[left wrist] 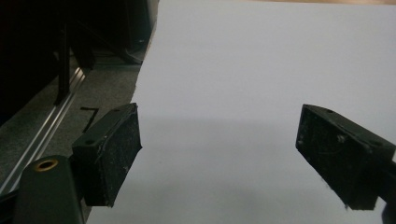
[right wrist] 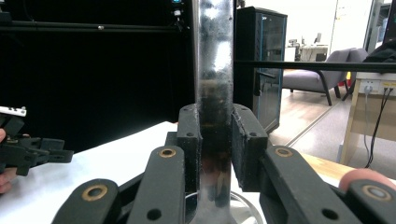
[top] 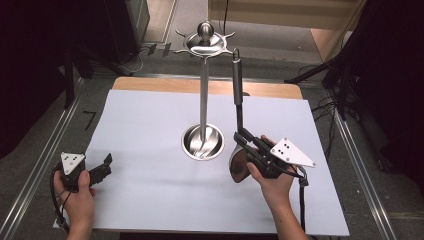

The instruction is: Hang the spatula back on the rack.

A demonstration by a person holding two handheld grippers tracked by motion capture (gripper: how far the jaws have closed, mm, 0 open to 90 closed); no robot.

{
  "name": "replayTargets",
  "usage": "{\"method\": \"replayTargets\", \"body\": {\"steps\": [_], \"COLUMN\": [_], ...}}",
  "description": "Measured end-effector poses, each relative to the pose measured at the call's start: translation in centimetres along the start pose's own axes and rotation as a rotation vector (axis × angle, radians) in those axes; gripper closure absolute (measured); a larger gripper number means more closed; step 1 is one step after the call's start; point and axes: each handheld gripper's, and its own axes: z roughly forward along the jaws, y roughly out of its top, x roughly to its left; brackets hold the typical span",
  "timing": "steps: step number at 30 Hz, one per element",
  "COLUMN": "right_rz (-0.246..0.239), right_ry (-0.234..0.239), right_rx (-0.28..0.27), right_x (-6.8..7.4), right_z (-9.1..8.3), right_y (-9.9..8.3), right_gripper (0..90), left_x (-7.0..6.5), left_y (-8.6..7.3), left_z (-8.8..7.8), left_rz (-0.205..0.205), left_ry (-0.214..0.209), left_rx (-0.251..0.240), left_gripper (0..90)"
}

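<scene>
- White-covered table [top: 150, 200]: bare apart from the stand and the two grippers; nothing lying loose on the sheet.
- Tall metal stand [top: 204, 90]: upright at mid-table, round base dish [top: 202, 142] below, ring of hooks [top: 205, 42] at the top. No utensil seen hanging on any hook, so judged not yet loaded.
- Ladle [top: 237, 80]: off the sheet, or nearly so, and held upright just right of the stand's pole, handle end up and close to hook height, bowl [top: 239, 167] low by the hand. Apart from the stand, touching no hook.
- Right gripper [top: 246, 139]: clamped narrow on the ladle's shaft, pads [right wrist: 191, 140] pressing it from both sides in the right gripper view.
- Left gripper [top: 106, 164]: parked at the left edge of the sheet, jaws spread wide with nothing between them [left wrist: 219, 154].
- Judged progress: pick-up and raising done, roughly halfway.
- Left to do, by judgement: bring the handle end over to a hook, seat it, loosen the grip, draw clear.
</scene>
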Motion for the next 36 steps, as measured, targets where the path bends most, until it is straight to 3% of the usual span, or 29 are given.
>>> {"method": "replayTargets", "body": {"steps": [36], "right_rz": [-0.015], "right_ry": [0.001], "right_rx": [0.025], "right_x": [-0.51], "right_z": [0.39], "right_y": [-0.58], "right_gripper": [76.7], "left_x": [0.01], "left_y": [0.01], "left_z": [0.01], "left_rz": [0.0], "left_ry": [-0.001], "left_rx": [0.003], "left_gripper": [15.2]}}
